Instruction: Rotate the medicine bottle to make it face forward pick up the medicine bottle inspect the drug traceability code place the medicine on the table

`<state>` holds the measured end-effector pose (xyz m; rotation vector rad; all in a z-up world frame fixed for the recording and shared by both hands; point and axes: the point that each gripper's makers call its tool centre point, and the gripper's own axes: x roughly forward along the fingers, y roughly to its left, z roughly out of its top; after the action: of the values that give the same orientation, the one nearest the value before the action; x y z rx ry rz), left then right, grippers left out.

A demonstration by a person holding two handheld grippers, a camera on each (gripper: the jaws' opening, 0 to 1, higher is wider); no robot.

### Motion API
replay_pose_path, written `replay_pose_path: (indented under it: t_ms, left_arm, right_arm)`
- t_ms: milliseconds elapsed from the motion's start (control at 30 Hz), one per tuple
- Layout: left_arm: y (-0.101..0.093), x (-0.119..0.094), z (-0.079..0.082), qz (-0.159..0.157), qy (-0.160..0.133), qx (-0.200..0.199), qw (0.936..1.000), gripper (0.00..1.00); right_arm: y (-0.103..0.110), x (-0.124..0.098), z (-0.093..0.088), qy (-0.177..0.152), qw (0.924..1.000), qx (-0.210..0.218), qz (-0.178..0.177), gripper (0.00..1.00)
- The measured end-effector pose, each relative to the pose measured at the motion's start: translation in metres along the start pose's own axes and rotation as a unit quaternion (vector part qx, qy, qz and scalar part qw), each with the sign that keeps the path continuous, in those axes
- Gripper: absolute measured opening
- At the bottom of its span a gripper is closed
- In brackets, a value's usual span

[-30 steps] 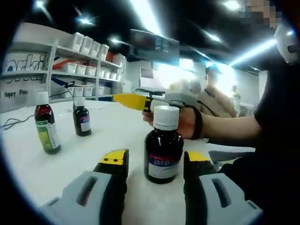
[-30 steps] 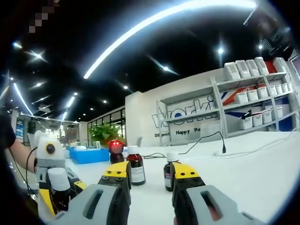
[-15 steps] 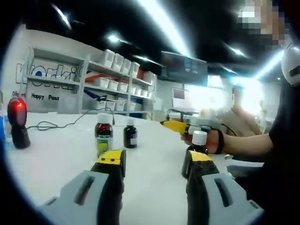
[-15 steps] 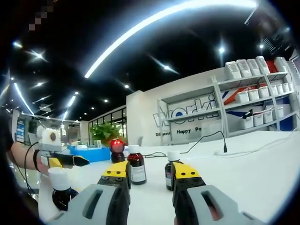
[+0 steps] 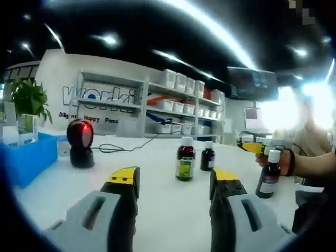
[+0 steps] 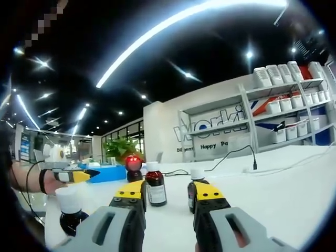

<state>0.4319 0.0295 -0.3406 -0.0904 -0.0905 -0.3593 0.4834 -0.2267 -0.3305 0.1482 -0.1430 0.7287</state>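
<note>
A dark medicine bottle (image 5: 269,174) with a white cap stands on the white table (image 5: 157,210), free of both grippers. In the left gripper view it is far right, beside a hand holding my right gripper (image 5: 254,147). My left gripper (image 5: 174,178) is open with nothing between its yellow-tipped jaws, well left of that bottle. In the right gripper view the same bottle (image 6: 68,211) stands at the lower left, below my left gripper (image 6: 79,175). My right gripper (image 6: 168,191) is open and holds nothing.
Two more brown bottles (image 5: 185,159) (image 5: 208,156) stand mid-table; they show as (image 6: 155,184) (image 6: 197,178) just beyond my right jaws. A scanner with a red light (image 5: 80,143) and a blue bin (image 5: 26,157) sit further left. Shelves with white boxes (image 5: 178,100) line the back wall.
My left gripper has drawn back from the white-capped bottle and swung left; the bottle stays standing on the table. The right gripper has barely moved.
</note>
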Motion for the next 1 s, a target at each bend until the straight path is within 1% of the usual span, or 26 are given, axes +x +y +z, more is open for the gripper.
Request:
replay_pose_path:
  t_ms: [33, 67, 100, 133, 200, 233, 267, 300, 367, 467, 533, 567, 600, 633, 700, 767, 833, 900, 933, 1000]
  left_arm:
    - [0.007, -0.003, 0.000, 0.017, -0.001, 0.006, 0.9998, 0.44]
    - [0.010, -0.004, 0.000, 0.025, -0.001, 0.013, 0.9996, 0.44]
    - [0.017, -0.006, 0.000, 0.041, -0.002, 0.024, 0.9989, 0.44]
    - [0.019, -0.006, 0.000, 0.041, -0.003, 0.028, 0.9988, 0.44]
    - [0.025, -0.008, -0.002, 0.052, -0.002, 0.047, 0.9975, 0.45]
    - [0.028, -0.009, -0.005, 0.057, 0.000, 0.069, 0.9960, 0.45]
    - [0.027, -0.010, -0.009, 0.056, 0.005, 0.057, 0.9968, 0.45]
    - [0.026, -0.011, -0.009, 0.055, 0.007, 0.048, 0.9973, 0.45]
    - [0.024, -0.012, -0.006, 0.057, -0.002, 0.054, 0.9969, 0.45]
    - [0.026, -0.006, -0.013, 0.054, 0.016, 0.064, 0.9964, 0.45]
    - [0.026, -0.008, -0.011, 0.056, 0.014, 0.064, 0.9963, 0.45]
    - [0.028, -0.009, -0.010, 0.060, 0.013, 0.065, 0.9960, 0.45]
    - [0.029, -0.009, -0.011, 0.062, 0.013, 0.064, 0.9959, 0.45]
    - [0.030, -0.009, -0.011, 0.064, 0.013, 0.063, 0.9959, 0.45]
    - [0.032, -0.009, -0.012, 0.068, 0.017, 0.069, 0.9952, 0.45]
    - [0.031, -0.009, -0.011, 0.067, 0.015, 0.072, 0.9950, 0.45]
    - [0.032, -0.009, -0.011, 0.067, 0.015, 0.073, 0.9950, 0.45]
    - [0.030, -0.008, -0.013, 0.065, 0.020, 0.077, 0.9947, 0.45]
    - [0.029, -0.008, -0.014, 0.065, 0.022, 0.085, 0.9941, 0.45]
    - [0.027, -0.008, -0.015, 0.062, 0.023, 0.086, 0.9940, 0.45]
  right_arm:
    - [0.001, 0.001, -0.001, 0.003, 1.0000, 0.000, 0.002, 0.30]
    - [0.002, 0.001, -0.002, 0.004, 1.0000, -0.002, 0.004, 0.30]
    - [0.003, 0.001, -0.002, 0.006, 1.0000, -0.002, 0.007, 0.30]
    - [0.004, 0.002, -0.003, 0.007, 0.9999, -0.002, 0.008, 0.30]
    - [0.005, 0.002, -0.003, 0.008, 0.9999, -0.002, 0.011, 0.30]
    - [0.006, 0.002, -0.004, 0.008, 0.9999, -0.002, 0.012, 0.30]
    - [0.007, 0.002, -0.004, 0.009, 0.9999, -0.002, 0.013, 0.30]
    - [0.007, 0.002, -0.004, 0.009, 0.9999, -0.001, 0.013, 0.30]
    - [0.007, 0.001, -0.003, 0.007, 0.9999, 0.002, 0.011, 0.31]
    - [0.004, -0.001, 0.001, 0.000, 0.9999, 0.014, 0.008, 0.31]
    - [0.002, -0.003, 0.004, -0.003, 0.9994, 0.032, 0.010, 0.31]
    - [0.003, -0.005, 0.006, -0.003, 0.9994, 0.032, 0.013, 0.31]
    - [0.005, -0.008, 0.009, -0.003, 0.9994, 0.029, 0.020, 0.31]
    - [0.008, -0.011, 0.015, -0.007, 0.9989, 0.036, 0.030, 0.31]
    - [0.013, -0.015, 0.029, -0.015, 0.9976, 0.044, 0.052, 0.33]
    - [0.019, -0.020, 0.044, -0.018, 0.9955, 0.037, 0.085, 0.34]
    - [0.029, -0.026, 0.056, -0.018, 0.9917, 0.038, 0.121, 0.36]
    - [0.037, -0.033, 0.061, -0.007, 0.9864, 0.032, 0.161, 0.37]
    - [0.038, -0.036, 0.062, 0.000, 0.9846, 0.025, 0.173, 0.38]
    - [0.046, -0.043, 0.062, 0.012, 0.9796, 0.008, 0.200, 0.39]
